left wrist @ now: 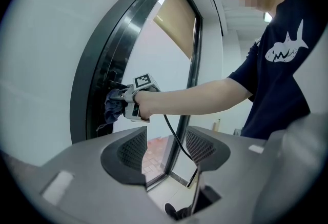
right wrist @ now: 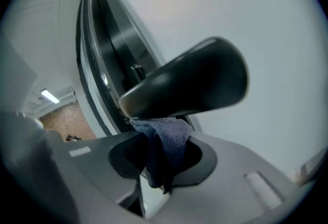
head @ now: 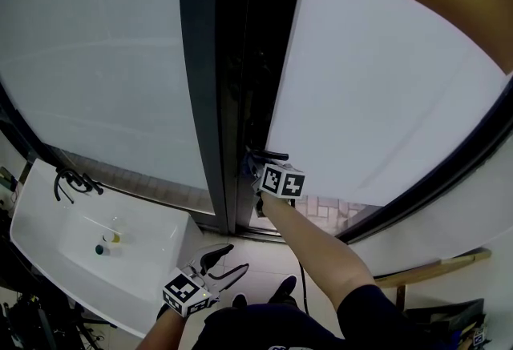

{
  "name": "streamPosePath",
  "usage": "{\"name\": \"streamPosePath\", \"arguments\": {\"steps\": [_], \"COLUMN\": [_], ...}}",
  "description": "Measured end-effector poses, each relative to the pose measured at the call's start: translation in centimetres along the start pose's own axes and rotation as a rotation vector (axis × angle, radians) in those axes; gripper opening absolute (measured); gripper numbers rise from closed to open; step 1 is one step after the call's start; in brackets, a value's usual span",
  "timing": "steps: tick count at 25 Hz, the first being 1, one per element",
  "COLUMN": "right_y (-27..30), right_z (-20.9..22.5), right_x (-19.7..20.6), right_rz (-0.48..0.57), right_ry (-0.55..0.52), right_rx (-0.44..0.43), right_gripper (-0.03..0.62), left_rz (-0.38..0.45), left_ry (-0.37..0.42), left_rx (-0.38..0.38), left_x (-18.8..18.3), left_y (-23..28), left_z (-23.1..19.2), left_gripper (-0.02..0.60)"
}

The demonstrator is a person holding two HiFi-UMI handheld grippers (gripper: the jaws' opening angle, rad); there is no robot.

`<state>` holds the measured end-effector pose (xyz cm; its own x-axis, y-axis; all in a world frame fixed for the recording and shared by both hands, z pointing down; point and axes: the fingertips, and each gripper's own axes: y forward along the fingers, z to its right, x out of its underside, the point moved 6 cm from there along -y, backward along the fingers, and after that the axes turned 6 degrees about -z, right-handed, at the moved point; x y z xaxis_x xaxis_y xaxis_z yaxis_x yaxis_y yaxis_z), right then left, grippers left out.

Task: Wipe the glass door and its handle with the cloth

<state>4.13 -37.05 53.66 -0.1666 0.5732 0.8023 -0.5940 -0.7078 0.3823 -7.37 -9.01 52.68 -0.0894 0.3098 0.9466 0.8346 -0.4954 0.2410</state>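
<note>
The frosted glass door stands in a dark frame. Its black lever handle juts out just above my right gripper, which is shut on a dark blue cloth. The cloth is bunched right under the handle and touches it. My left gripper hangs low near the person's body, open and empty, away from the door.
A white sink with a black tap stands at the lower left, with small bottles in its basin. A wooden stick lies at the right. The person's shoe is on the floor by the door sill.
</note>
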Motion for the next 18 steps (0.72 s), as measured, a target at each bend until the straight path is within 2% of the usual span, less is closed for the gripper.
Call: {"name": "streamPosePath", "arguments": {"steps": [4, 7, 10, 13, 18], "right_y": [0.4, 0.3, -0.5, -0.9, 0.5], "right_z": [-0.7, 0.0, 2.3, 3.1, 1.9], "right_x": [-0.4, 0.3, 2.5, 4.4, 5.6], "right_rz": [-0.095, -0.188, -0.237, -0.197, -0.206], "right_ry": [-0.246, -0.360, -0.306, -0.229, -0.169], "right_rx": [0.079, 0.129, 0.147, 0.090, 0.018], "right_gripper": [0.103, 0.101, 0.100, 0.100, 0.101], "left_rz": [-0.011, -0.007, -0.001, -0.013, -0.014], "left_ry": [-0.003, 0.002, 0.010, 0.001, -0.008], "left_rx": [-0.005, -0.003, 0.006, 0.008, -0.012], "left_x": [0.2, 0.0, -0.2, 0.0, 0.6], "left_y": [-0.1, 0.2, 0.4, 0.2, 0.1], "left_z": [-0.2, -0.1, 0.2, 0.2, -0.3], "left_gripper": [0.233, 0.233, 0.233, 0.233, 0.233]}}
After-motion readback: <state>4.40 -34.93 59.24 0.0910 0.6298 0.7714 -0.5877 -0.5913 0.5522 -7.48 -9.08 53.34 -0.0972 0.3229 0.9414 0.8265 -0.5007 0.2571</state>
